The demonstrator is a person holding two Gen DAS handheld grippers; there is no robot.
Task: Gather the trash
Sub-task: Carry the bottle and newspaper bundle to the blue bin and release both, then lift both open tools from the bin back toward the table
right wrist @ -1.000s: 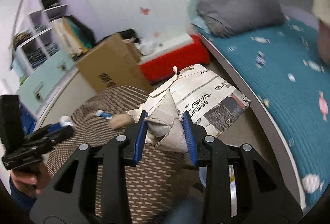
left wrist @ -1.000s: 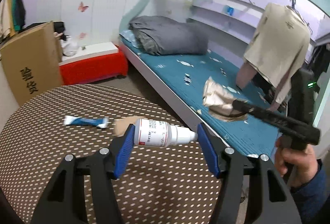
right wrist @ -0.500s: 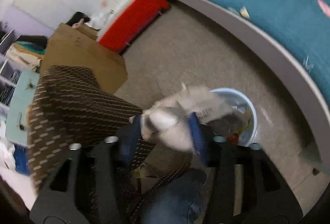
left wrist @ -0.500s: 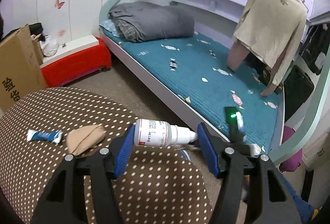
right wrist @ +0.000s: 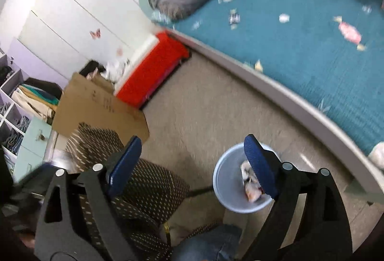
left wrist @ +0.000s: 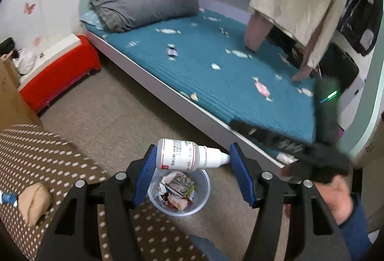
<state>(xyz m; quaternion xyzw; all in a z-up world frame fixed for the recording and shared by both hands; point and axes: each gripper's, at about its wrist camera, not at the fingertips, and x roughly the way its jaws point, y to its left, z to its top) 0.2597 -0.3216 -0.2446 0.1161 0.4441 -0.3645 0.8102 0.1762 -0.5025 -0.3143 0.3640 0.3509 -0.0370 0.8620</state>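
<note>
- Left gripper (left wrist: 192, 165) pinches one small white dropper bottle (left wrist: 189, 156) lengthwise, its base against the left blue pad and its nozzle tip against the right one. The bottle lies on its side, held in the air above the floor.
- Right gripper (right wrist: 192, 165) is spread wide with nothing between its two blue pads. In the left wrist view it shows only as a dark, blurred shape held in the person's right hand (left wrist: 336, 201).
- One pale blue round trash bin (left wrist: 204, 191) stands on the beige carpet, close beside the table. From the left wrist view it sits directly below the held bottle.
- Inside the bin lies a heap of crumpled paper and wrappers (left wrist: 177, 191); the separate pieces are too jumbled to count.
- One table with a brown cloth dotted white (left wrist: 48, 165) carries two leftover items near its left edge: one tan crumpled wad (left wrist: 33, 201) and, touching it, one small blue and white tube (left wrist: 7, 197), partly cut off by the frame.
- One bed with a teal cover (left wrist: 216, 73) runs behind the bin, with one folded grey quilt (left wrist: 146, 4) at its head.
- One red storage box (left wrist: 60, 78) and one cardboard box (right wrist: 96, 107) stand by the wall.
</note>
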